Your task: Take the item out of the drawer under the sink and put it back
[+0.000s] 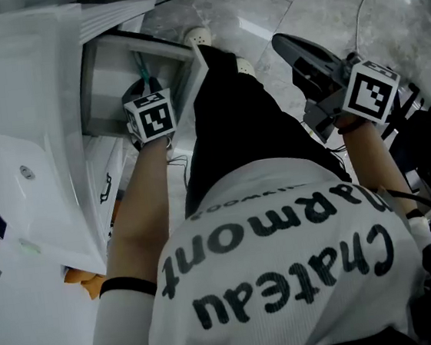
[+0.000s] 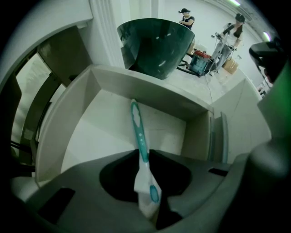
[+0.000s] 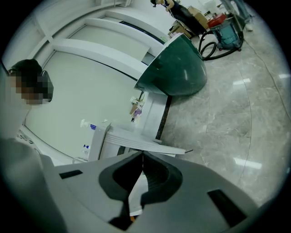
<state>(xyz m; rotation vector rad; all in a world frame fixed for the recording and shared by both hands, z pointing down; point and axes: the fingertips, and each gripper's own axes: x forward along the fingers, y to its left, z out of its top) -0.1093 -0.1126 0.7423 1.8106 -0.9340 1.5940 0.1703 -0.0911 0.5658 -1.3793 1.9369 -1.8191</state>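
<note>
Our left gripper [image 2: 144, 157] jaws pinch the teal-and-white plastic toothbrush [image 2: 136, 123] inside the white drawer [image 2: 136, 81] (thin hold, prob. slips, drops back); right gripper [image 3: 142, 155] jaws pressed together, empty.

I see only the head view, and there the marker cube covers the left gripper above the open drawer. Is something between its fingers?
Observer: Yes. The left gripper view shows the left gripper with its fingers shut on a teal and white toothbrush, whose far end points into the drawer.
Operator: And the other gripper, beside the person's leg? I see only its cube and its dark body.
Observer: The right gripper is shut. Its fingers touch at the tips and nothing is held between them.
</note>
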